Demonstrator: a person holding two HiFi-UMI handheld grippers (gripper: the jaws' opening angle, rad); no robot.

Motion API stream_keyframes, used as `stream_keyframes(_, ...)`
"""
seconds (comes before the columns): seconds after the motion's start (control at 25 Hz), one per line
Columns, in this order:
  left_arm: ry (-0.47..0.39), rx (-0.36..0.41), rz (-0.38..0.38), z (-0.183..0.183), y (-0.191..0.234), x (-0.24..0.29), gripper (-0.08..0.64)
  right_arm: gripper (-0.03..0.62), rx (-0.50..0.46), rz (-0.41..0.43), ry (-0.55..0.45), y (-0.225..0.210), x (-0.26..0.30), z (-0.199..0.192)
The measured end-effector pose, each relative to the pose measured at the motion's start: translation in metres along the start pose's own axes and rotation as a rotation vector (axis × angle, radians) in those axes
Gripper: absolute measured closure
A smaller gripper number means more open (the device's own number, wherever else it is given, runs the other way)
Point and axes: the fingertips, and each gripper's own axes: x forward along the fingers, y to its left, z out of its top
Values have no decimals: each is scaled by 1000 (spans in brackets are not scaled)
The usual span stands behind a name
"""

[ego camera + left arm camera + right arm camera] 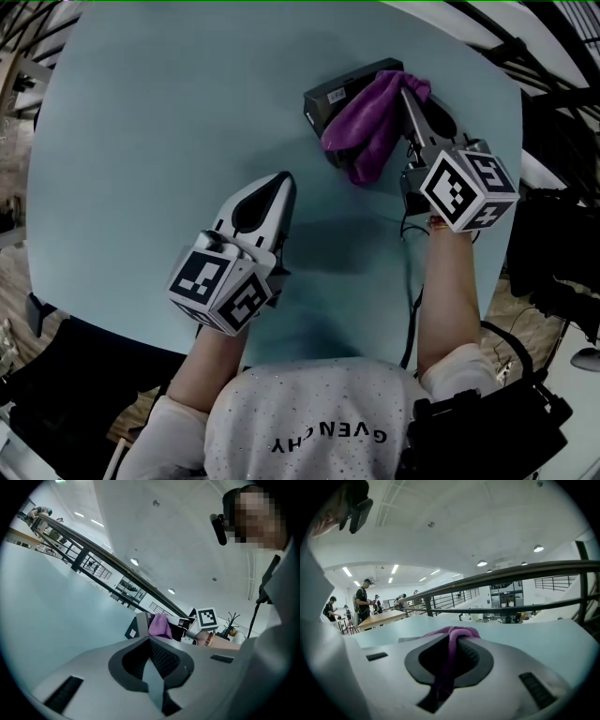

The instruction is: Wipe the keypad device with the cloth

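Note:
The black keypad device (pixel 330 97) lies at the far right part of the pale blue table (pixel 159 141). A purple cloth (pixel 368 124) is draped over its right half and hangs down onto the table. My right gripper (pixel 407 88) reaches over the device's right end and is shut on the cloth (pixel 451 656), which runs as a pinched strand between the jaws. My left gripper (pixel 282 180) rests on the table nearer me, left of the device, shut with nothing in it. From the left gripper view the device (pixel 137 626) and cloth (pixel 160 626) sit ahead, apart from the jaws.
A black cable (pixel 410 286) trails over the table edge beside my right forearm. Dark equipment (pixel 562 253) stands off the table's right side. A railing (pixel 497 581) runs behind the table, and people (pixel 362 599) stand far off by a wooden table.

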Motion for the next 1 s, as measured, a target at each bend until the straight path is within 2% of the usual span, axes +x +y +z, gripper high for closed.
stream_keyframes(0.36, -9, 8, 2, 3, 0, -1, 555, 566, 106, -102, -32, -41, -8, -3)
stream_keyframes(0.64, -12, -8, 19, -4, -2, -5, 555, 566, 183, -139, -57, -60, -15, -8)
stream_keyframes(0.72, -15, -7, 23, -6, -5, -6, 555, 566, 192, -75, -96, -46, -21, -1)
stream_keyframes(0.84, -19, 3, 29, -11, -11, -3, 555, 566, 203, 89, -128, -10, -25, 1)
stream_keyframes(0.92, -21, 9, 31, -12, -15, -4, 555, 566, 171, 178, -117, 17, -21, -3)
stream_keyframes(1.0, -33, 5, 26, -10, -23, -14, 555, 565, 101, 228, -89, 47, -22, -7)
